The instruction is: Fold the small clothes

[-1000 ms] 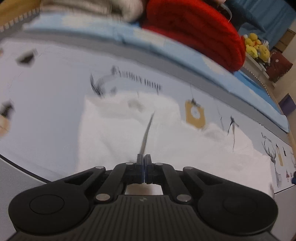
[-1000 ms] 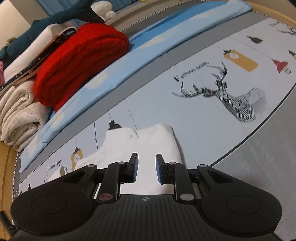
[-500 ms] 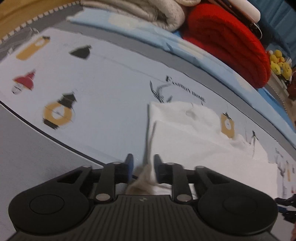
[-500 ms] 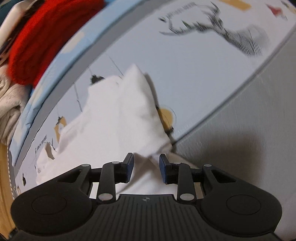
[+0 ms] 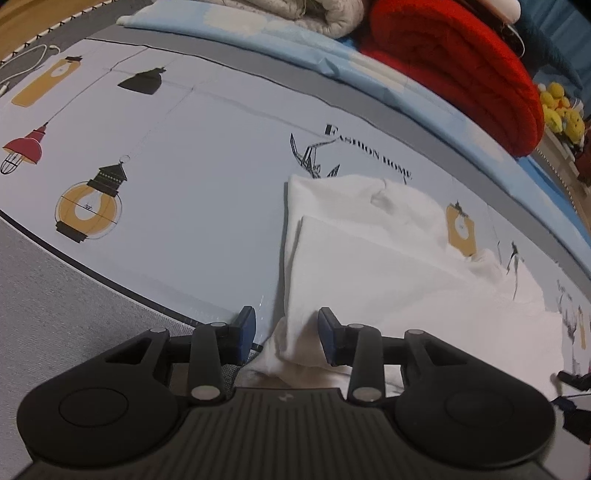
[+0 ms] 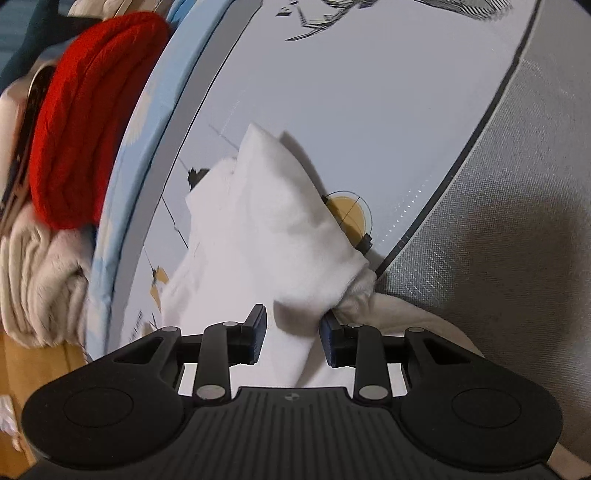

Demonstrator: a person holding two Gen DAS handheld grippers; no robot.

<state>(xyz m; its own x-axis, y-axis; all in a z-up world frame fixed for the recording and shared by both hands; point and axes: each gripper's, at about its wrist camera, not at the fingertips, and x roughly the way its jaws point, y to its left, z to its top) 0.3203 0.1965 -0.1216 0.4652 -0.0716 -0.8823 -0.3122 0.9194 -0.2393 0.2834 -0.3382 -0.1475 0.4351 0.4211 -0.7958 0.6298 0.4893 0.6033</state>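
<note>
A small white garment (image 5: pixel 369 258) lies partly folded on a printed sheet (image 5: pixel 184 184), one layer doubled over another. My left gripper (image 5: pixel 286 332) hovers at the garment's near left corner. Its jaws are opening, and a bunched bit of white cloth sits loosely between them, with a gap beside the left pad. In the right wrist view the same garment (image 6: pixel 277 229) rises in a folded ridge. My right gripper (image 6: pixel 293 328) stands open at its near end. The cloth fold brushes the right pad and stays clear of the left one.
A folded red knit (image 5: pixel 454 70) and a beige blanket (image 5: pixel 314 14) are stacked along the far edge, with yellow plush toys (image 5: pixel 561 107) beyond. Grey woven fabric (image 5: pixel 55 295) borders the sheet near me. In the right wrist view it shows as a grey band (image 6: pixel 498 221).
My left jaws, shut on a thin cloth edge a second ago, have parted and moved to the garment's left corner. My right gripper has sunk and rolled, its jaws widening around the fold.
</note>
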